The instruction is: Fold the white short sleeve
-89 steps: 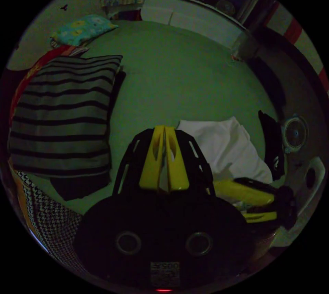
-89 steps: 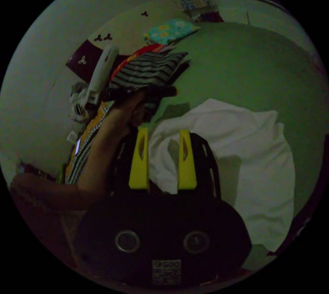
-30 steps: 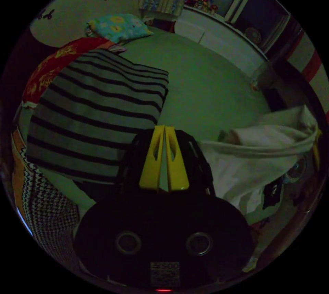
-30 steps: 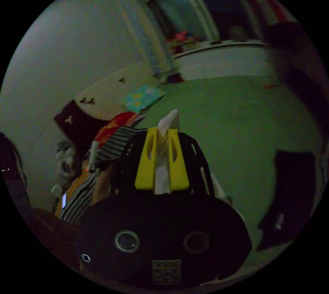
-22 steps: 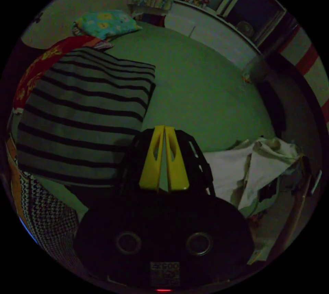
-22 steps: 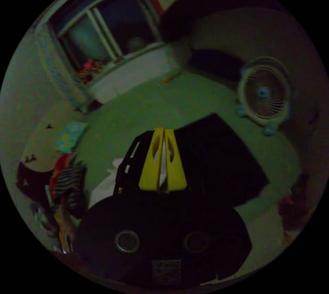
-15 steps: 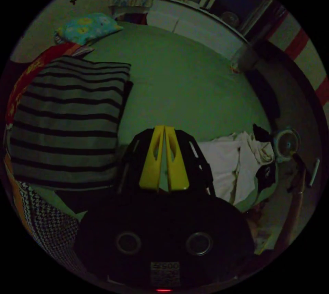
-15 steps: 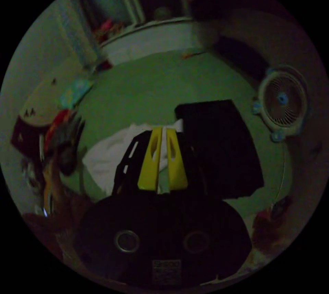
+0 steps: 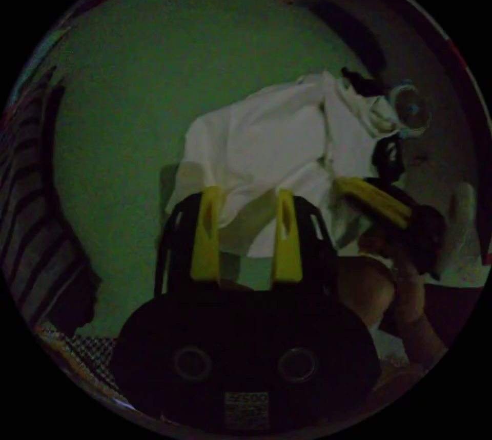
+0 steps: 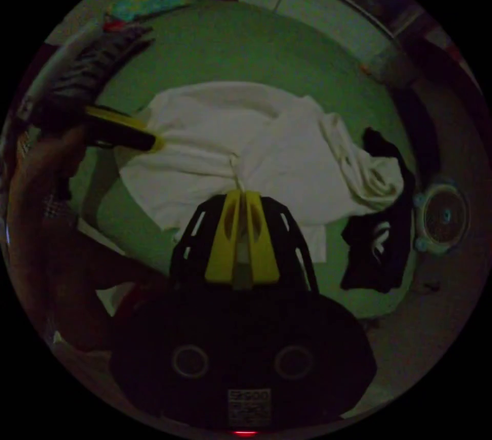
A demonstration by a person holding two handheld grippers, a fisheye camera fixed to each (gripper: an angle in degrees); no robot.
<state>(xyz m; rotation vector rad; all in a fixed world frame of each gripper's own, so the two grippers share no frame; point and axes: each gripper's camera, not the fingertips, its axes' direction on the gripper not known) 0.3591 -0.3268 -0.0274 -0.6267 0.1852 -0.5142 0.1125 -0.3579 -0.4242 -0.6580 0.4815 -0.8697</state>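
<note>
White shirt spread rumpled on the green sheet, a gripper at each side.

The left gripper (image 9: 246, 199) has its jaws spread over the white short sleeve (image 9: 271, 137) edge; the right gripper (image 10: 242, 199) is pinched on a fold of the cloth; a black garment (image 10: 376, 250) lies just beside it.

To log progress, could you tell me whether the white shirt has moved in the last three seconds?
Yes. The shirt now lies spread wider, reaching the black garment by the fan.
</note>
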